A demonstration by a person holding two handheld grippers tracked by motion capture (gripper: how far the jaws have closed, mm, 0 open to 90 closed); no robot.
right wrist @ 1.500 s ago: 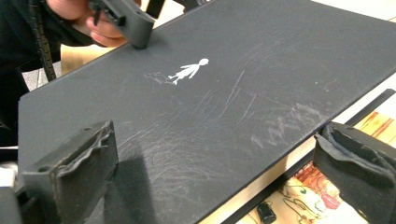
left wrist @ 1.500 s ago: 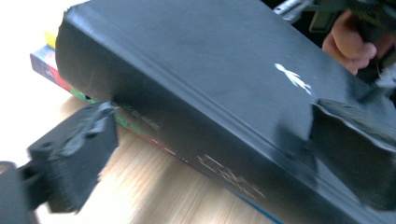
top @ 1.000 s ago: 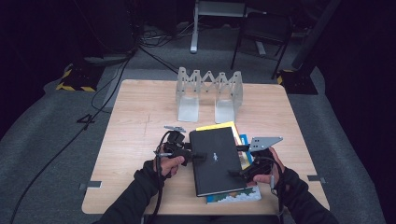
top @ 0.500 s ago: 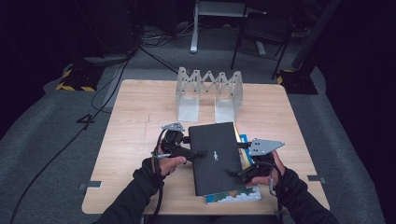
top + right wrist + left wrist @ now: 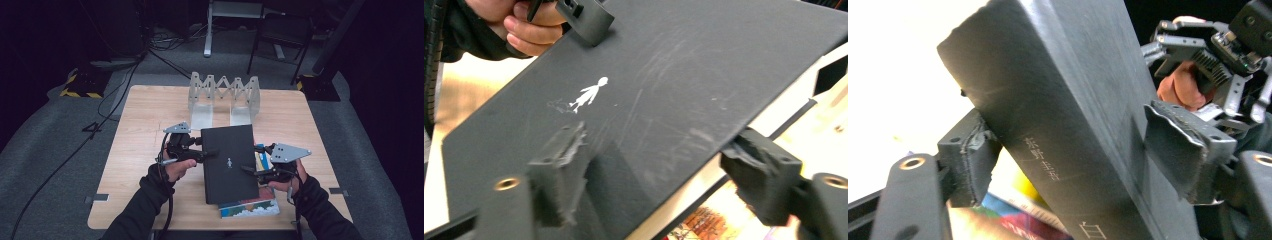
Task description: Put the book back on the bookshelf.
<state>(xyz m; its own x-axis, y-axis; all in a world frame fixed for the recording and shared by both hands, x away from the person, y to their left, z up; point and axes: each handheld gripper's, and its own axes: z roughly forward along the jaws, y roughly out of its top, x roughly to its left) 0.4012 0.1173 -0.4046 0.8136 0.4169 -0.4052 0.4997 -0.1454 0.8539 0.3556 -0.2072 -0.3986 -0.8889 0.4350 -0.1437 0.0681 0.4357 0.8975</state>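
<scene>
A black hardcover book [image 5: 230,160] with a small white figure on its cover is held tilted above a stack of colourful books [image 5: 250,209]. My left gripper [image 5: 205,152] grips its spine edge. In the left gripper view the jaws have just been closing, and the pads [image 5: 1175,145] press on cover and underside of the book [image 5: 1058,90]. My right gripper [image 5: 250,171] holds the opposite, page-side edge. Its jaws have also just been closing, with one pad [image 5: 559,160] on the cover [image 5: 674,75] and the other under the pages.
A white zigzag book rack [image 5: 225,97] stands at the back of the wooden table [image 5: 150,115]. Dark floor with cables and chair legs surrounds the table. The person's hands and black sleeves come in from the near edge.
Both grippers' jaws have closed on the black book's edges. The left hand has risen, so the book now tilts up off the colourful stack.
</scene>
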